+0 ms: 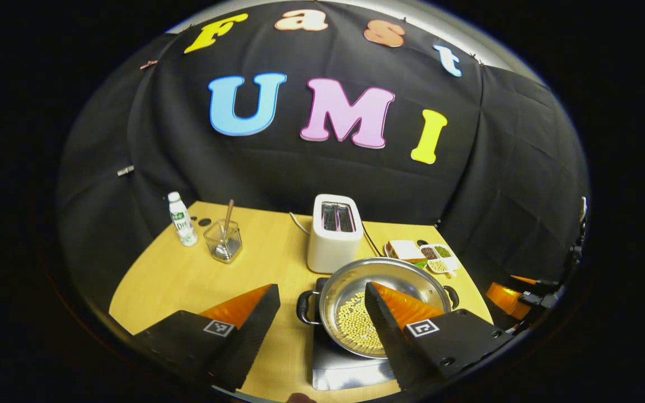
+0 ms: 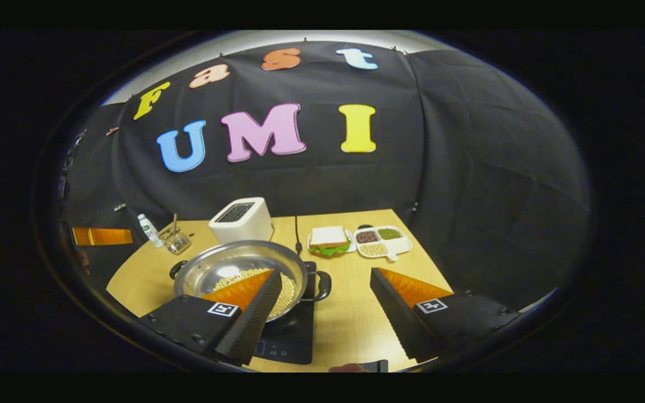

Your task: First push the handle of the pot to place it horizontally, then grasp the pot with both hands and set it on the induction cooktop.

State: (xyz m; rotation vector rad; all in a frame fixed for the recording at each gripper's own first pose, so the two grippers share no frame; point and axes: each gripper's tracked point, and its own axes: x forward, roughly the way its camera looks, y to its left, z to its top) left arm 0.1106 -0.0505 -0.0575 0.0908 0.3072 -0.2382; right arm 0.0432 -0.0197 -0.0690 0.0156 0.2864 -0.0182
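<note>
Sitting on the cooktop (image 2: 289,341), the steel pot (image 1: 381,280) looked stiff, slippery, bean-weighted; its two side handles (image 1: 304,307) suited gripping. Both grippers (image 1: 322,313) (image 2: 325,305) hung with fingers apart, holding nothing.

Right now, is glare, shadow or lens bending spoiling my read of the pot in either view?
Left gripper view: sharp; the pot shows bright reflections on its inner wall, beans still readable; the table edge curves from fisheye. Right gripper view: dimmer overall, a glare patch in the pot, the cooktop dark but its edges clear.
</note>
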